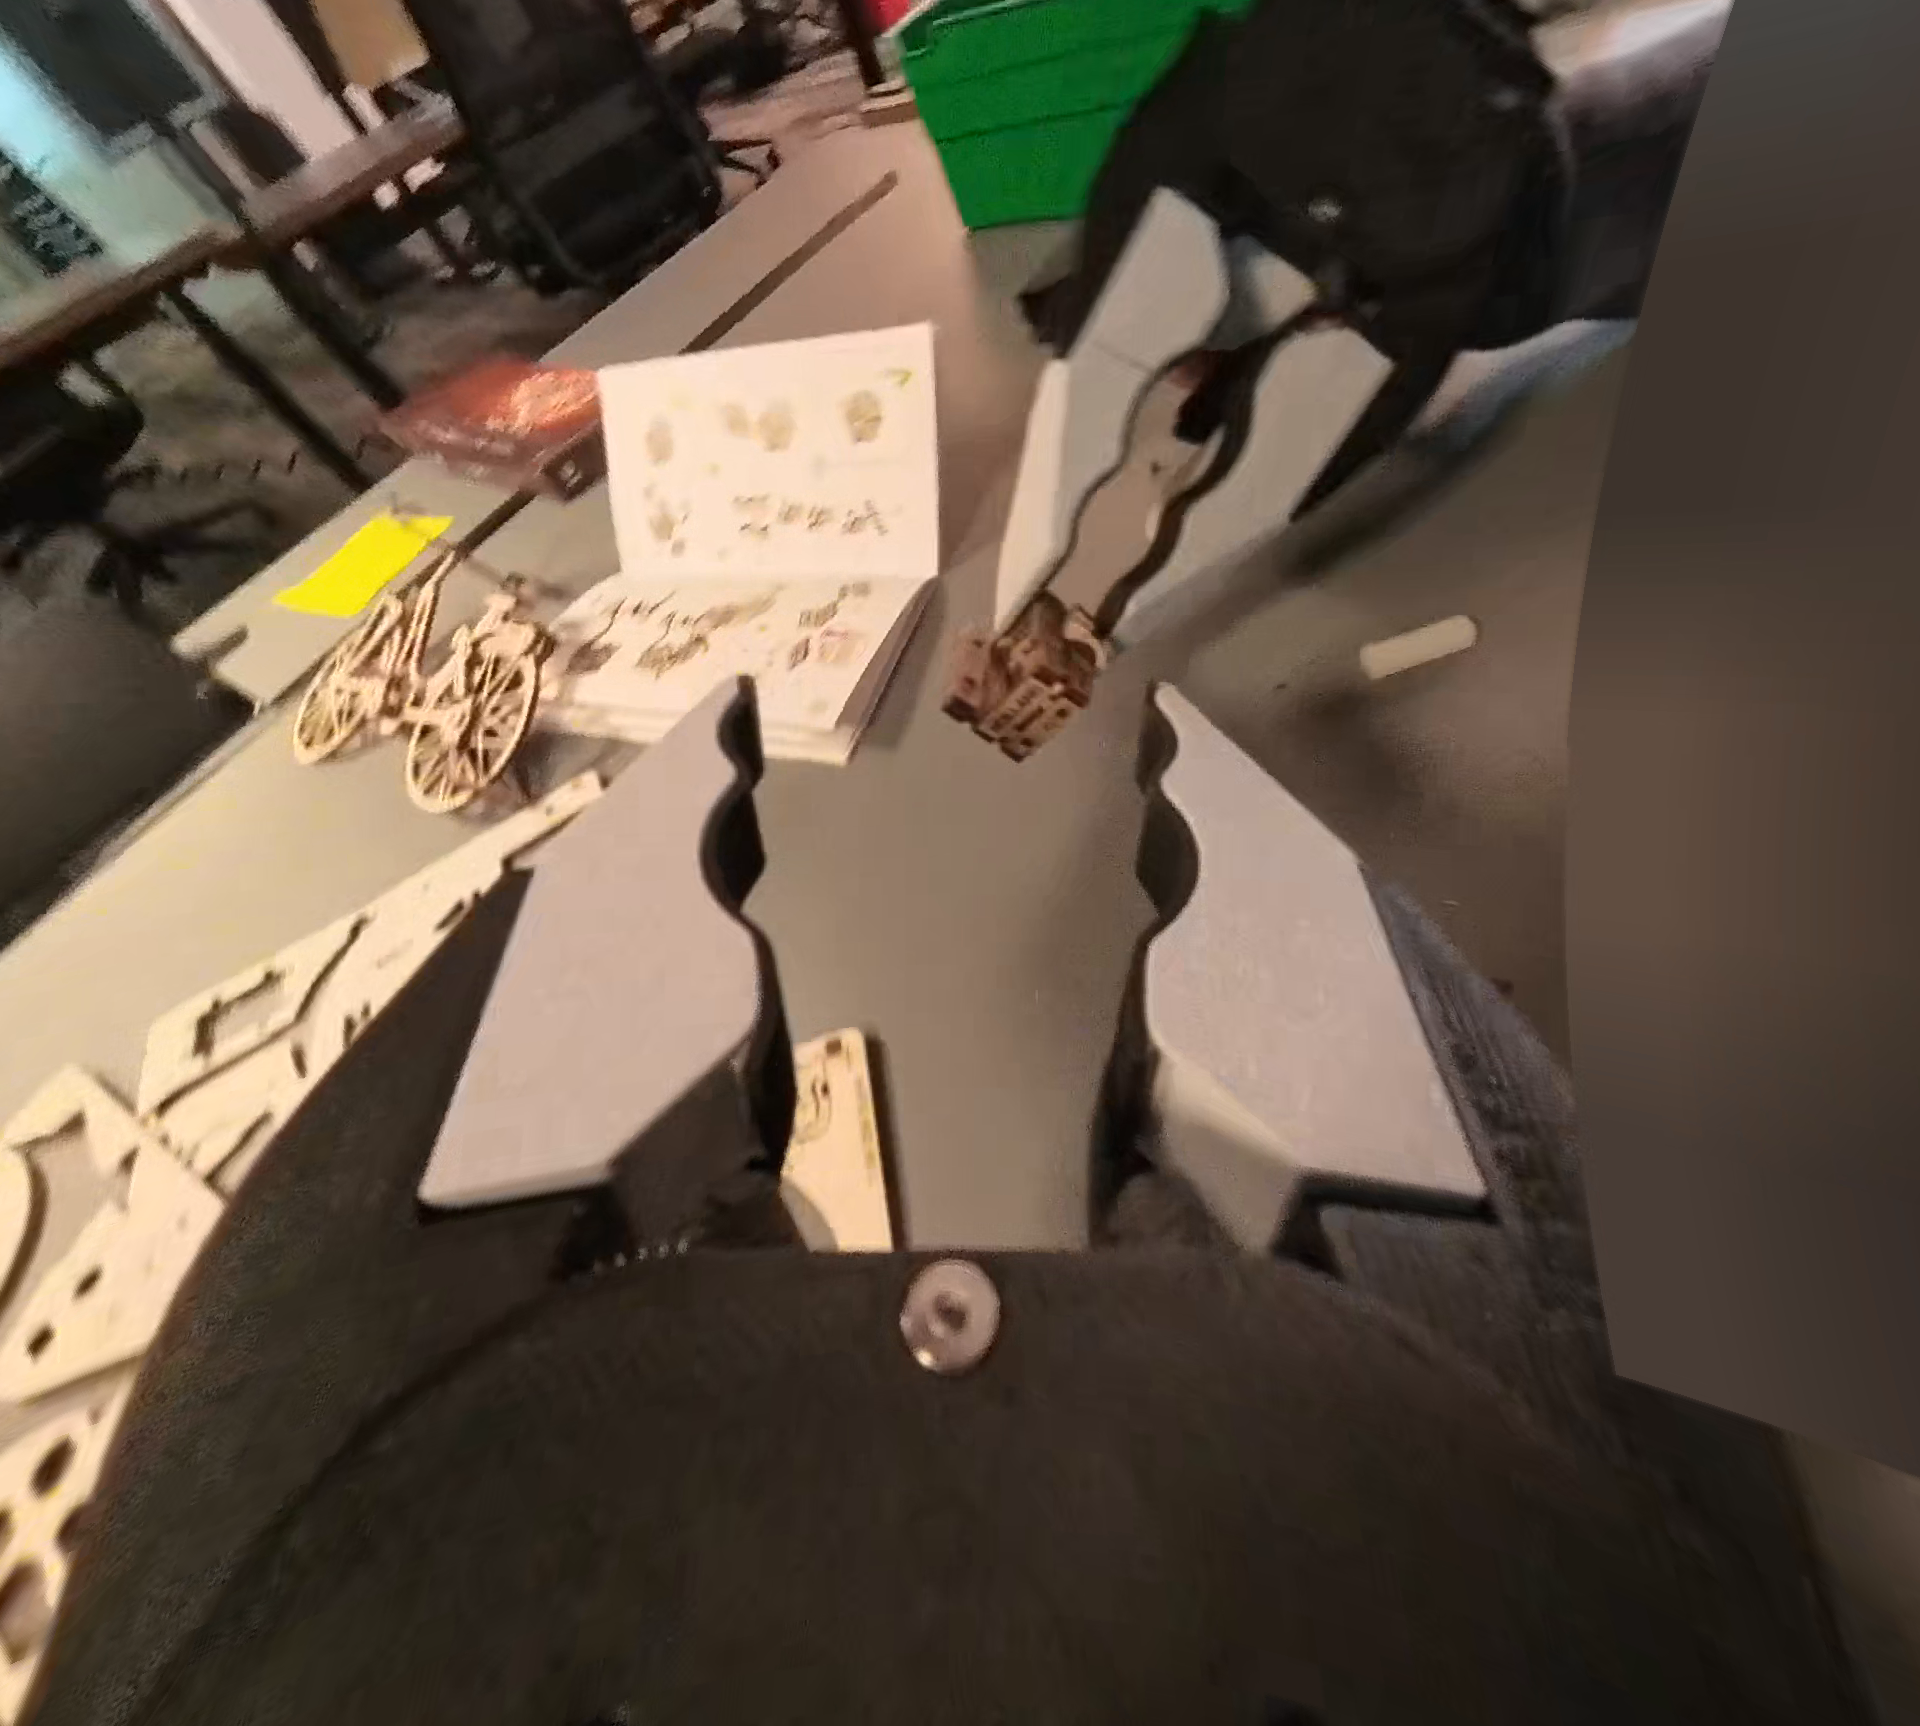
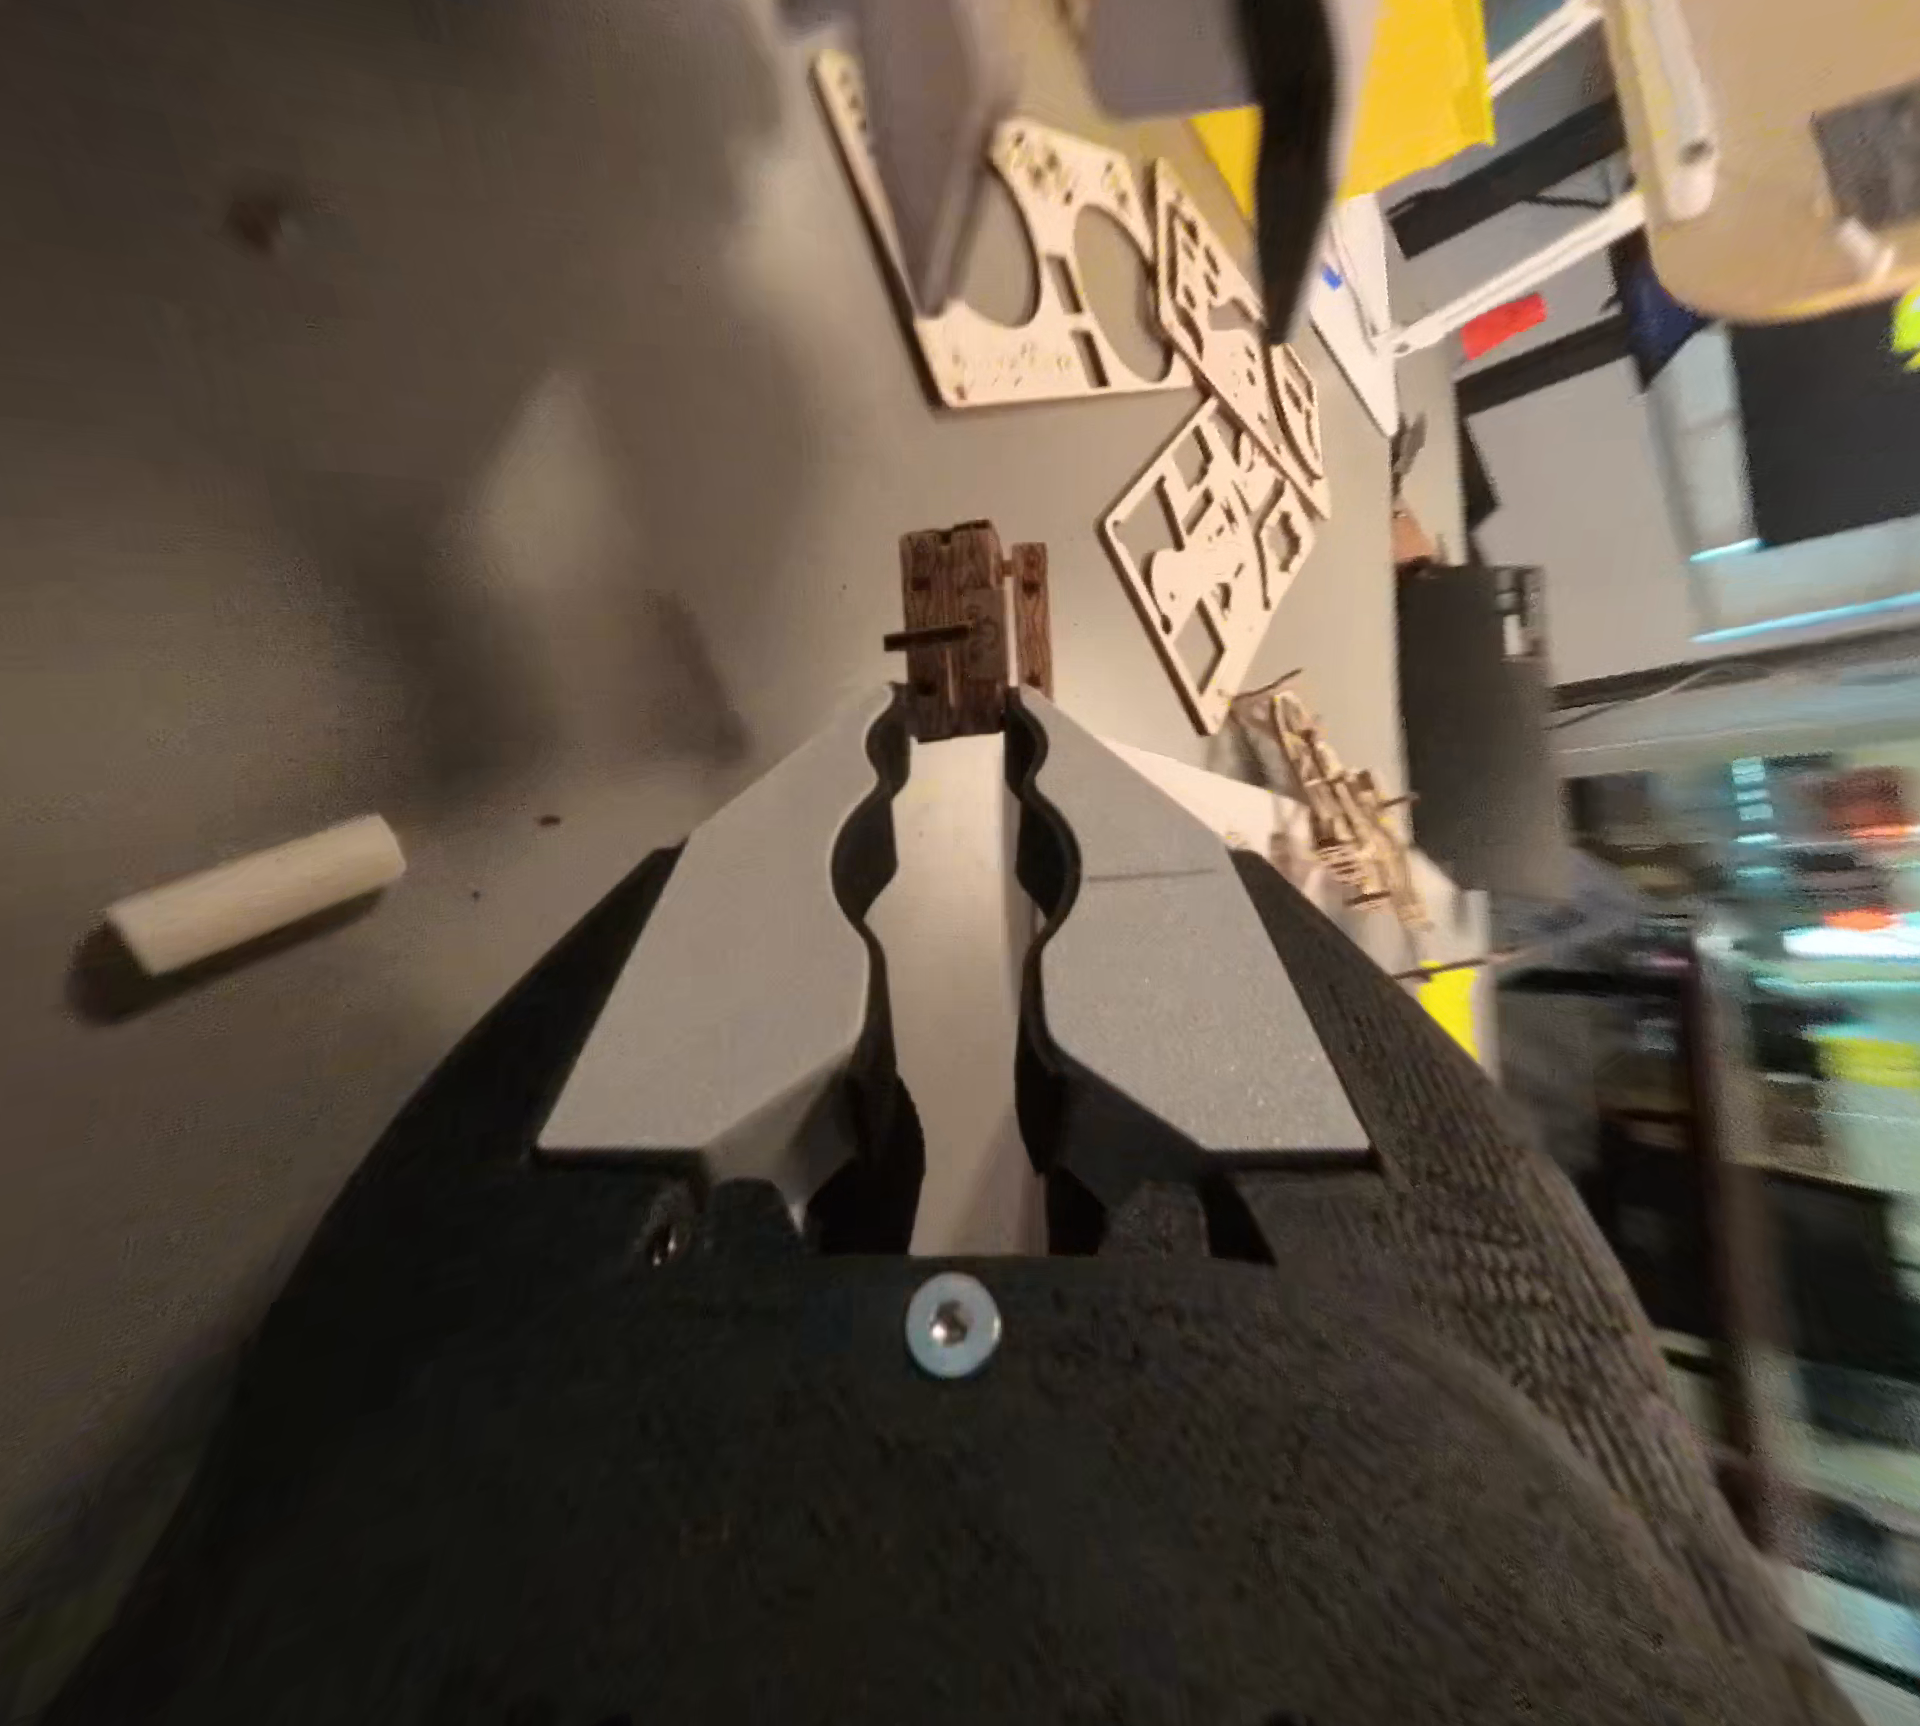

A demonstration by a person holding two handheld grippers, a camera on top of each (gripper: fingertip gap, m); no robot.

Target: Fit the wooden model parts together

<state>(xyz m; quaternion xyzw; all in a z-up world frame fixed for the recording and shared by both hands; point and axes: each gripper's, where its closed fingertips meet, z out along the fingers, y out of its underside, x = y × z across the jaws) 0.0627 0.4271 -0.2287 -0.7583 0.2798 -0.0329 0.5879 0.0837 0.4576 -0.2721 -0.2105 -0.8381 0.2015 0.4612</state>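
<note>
We're seeing a green bin [image 1: 997, 107] at the table's far edge — contents not visible. Our right gripper [image 2: 954, 710] is clamping the dark wooden sub-assembly [image 2: 956, 627] at its fingertips, the block's long axis running straight out along the fingers. Our left gripper [image 1: 951, 710] is hanging with fingers spread wide and empty over bare grey table [image 1: 935, 897] — open room between the instruction booklet [image 1: 769, 533] and a pale dowel [image 1: 1418, 646]
</note>
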